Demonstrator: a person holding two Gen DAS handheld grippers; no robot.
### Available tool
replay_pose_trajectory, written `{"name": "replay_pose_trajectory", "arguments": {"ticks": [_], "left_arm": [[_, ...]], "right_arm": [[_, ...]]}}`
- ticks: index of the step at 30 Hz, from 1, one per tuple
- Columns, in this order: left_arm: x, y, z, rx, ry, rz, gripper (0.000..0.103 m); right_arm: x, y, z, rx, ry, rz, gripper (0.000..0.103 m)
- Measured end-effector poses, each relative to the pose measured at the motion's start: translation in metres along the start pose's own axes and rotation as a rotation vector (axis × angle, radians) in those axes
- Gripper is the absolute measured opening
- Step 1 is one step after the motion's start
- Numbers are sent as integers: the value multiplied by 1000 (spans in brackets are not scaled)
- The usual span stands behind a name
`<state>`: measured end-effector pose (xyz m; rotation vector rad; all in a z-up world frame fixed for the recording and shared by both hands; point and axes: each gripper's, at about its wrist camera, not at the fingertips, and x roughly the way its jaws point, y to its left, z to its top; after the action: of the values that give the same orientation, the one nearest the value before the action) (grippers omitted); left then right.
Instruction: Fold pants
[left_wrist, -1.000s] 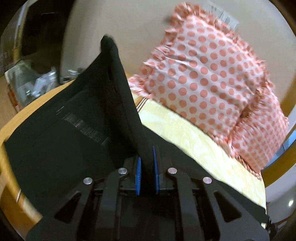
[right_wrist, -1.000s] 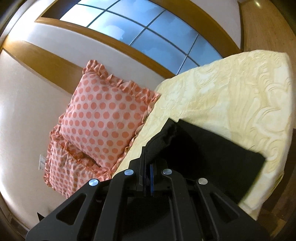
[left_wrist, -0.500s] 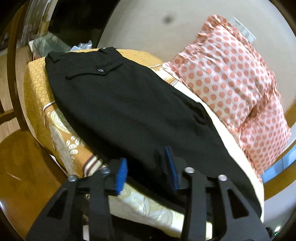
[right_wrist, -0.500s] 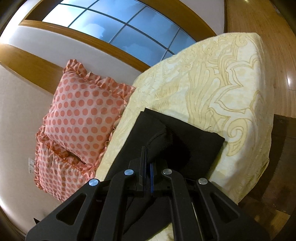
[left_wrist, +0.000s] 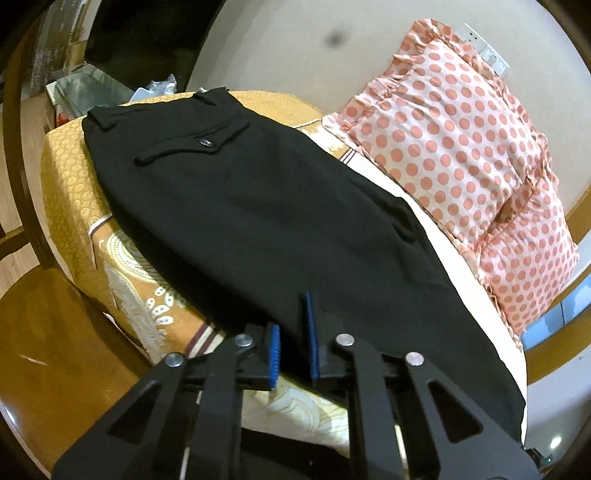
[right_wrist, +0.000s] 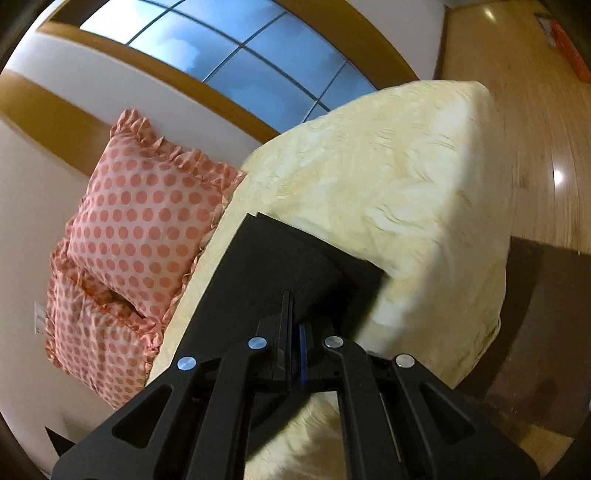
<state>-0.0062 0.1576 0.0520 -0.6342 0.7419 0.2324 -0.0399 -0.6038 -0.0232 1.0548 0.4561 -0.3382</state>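
Observation:
Black pants lie flat along the bed, waistband and buttoned back pocket at the far left end. My left gripper is open, its blue pads apart over the near edge of the pants, holding nothing. In the right wrist view the leg end of the pants lies on the cream bedspread. My right gripper is shut on the pants' hem, the fabric pinched between the pads.
Two pink polka-dot pillows lean against the wall behind the bed; they also show in the right wrist view. A dark wooden chair stands at the left of the bed. Wooden floor lies beyond the bed's right end.
My left gripper let go of the pants and opened, and the pants now lie flat. My right gripper lowered the leg end onto the bedspread, still shut on it.

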Motion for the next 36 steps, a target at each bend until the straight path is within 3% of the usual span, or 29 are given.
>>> {"name": "replay_pose_trajectory", "arguments": {"ticks": [11,15,16,18,19,20,21,25,29,31,36], "left_arm": [[-6,8,-9,41,20,-7,8],[-10,7,-11,71,2,1,16],[-14,6,-11,82,-14,7,18],[-21,3,-11,105,-52,39,34],[-27,1,-10,124,-90,69,39],[-32,-1,-10,140,-125,94,49],[-39,-5,-10,163,-175,122,56],[-46,-23,-7,247,-238,134,68],[-34,-40,-6,292,-210,84,74],[-23,-48,-7,312,-188,68,75],[0,-59,-9,346,-138,62,77]], "right_arm": [[-10,7,-4,-60,-35,-29,3],[-12,8,-7,-99,-40,-71,5],[-17,9,-5,-106,-58,-82,11],[-28,10,1,-134,-116,-116,23],[-33,10,4,-148,-145,-131,40],[-37,10,7,-160,-173,-145,66],[-40,9,10,-174,-201,-152,71],[-30,9,20,-219,-201,-173,65],[-9,8,14,-236,-149,-182,58],[-10,13,3,-277,-169,-190,57],[-16,26,-31,-320,-138,-111,52]]}}
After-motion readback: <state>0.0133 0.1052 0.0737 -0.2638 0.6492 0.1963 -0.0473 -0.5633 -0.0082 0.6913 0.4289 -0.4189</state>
